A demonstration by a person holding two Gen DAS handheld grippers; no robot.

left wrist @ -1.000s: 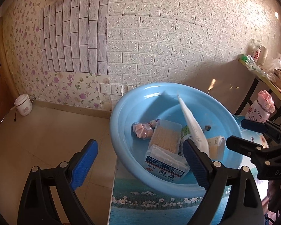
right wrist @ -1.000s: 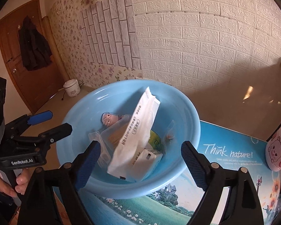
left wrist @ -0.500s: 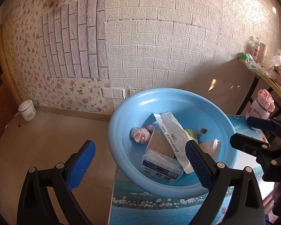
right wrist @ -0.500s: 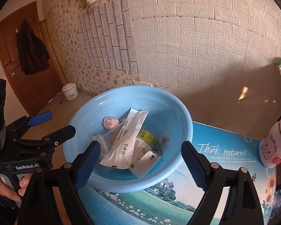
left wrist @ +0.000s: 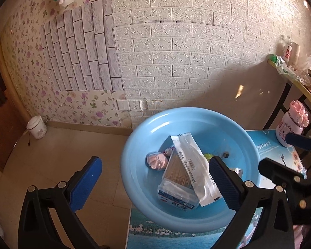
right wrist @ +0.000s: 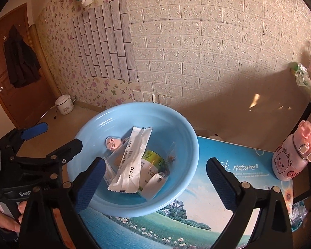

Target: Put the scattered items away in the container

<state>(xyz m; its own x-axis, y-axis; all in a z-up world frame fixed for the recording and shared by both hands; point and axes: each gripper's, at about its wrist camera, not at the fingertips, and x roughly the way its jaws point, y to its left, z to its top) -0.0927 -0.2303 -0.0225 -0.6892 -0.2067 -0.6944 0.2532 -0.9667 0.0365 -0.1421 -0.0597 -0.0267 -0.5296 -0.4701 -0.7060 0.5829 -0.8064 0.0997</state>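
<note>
Both my hand-held grippers, left (left wrist: pixel 155 178) and right (right wrist: pixel 154 178), are opening, nothing between them. The basin (right wrist: pixel 188 143) overhangs the bench (right wrist: pixel 228 188) edge; a bump from my left one could tip it, sachet (right wrist: pixel 132 161) and all.

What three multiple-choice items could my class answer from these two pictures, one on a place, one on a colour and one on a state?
1. Where does the long white packet lie?
A. On the floor
B. In the basin, on top of the other items
C. On the table mat beside the basin

2. What colour is the basin?
A. Light blue
B. Red
C. Green

3. What is between the fingers of the right gripper?
A. The white packet, clamped
B. The pink bottle
C. Nothing; they stand wide apart

Answers:
1 B: the packet rests across the clear box and the other things inside the basin.
2 A: its rim and wall are light blue in both views.
3 C: the jaws are opening, both pads are bare, and the pink bottle stands apart on the table mat.
</note>
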